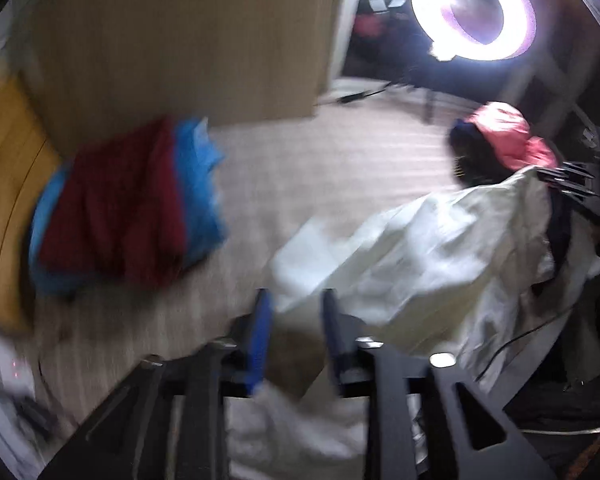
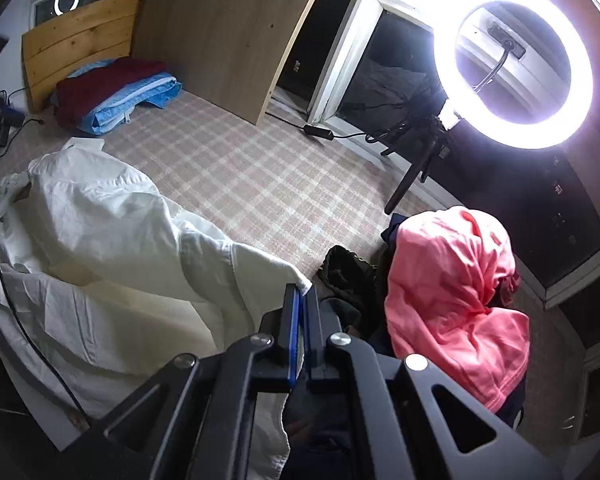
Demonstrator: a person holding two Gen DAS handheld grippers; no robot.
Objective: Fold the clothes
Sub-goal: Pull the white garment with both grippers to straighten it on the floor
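My right claw [image 2: 302,300] is clamped on an edge of the white garment [image 2: 100,216], which lies rumpled across the checked bed cover [image 2: 260,176]. My left claw [image 1: 296,312] stands part open just over the cloth; that blurred view doesn't show its pads pressing on anything. With only one corner held, the fabric may drag and bunch instead of folding flat. The pink garment [image 2: 452,280] beside it could snag, and the black cable [image 2: 4,272] crossing the white cloth could catch.

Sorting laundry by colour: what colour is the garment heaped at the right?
Coral pink garment, clearest in the right wrist view.
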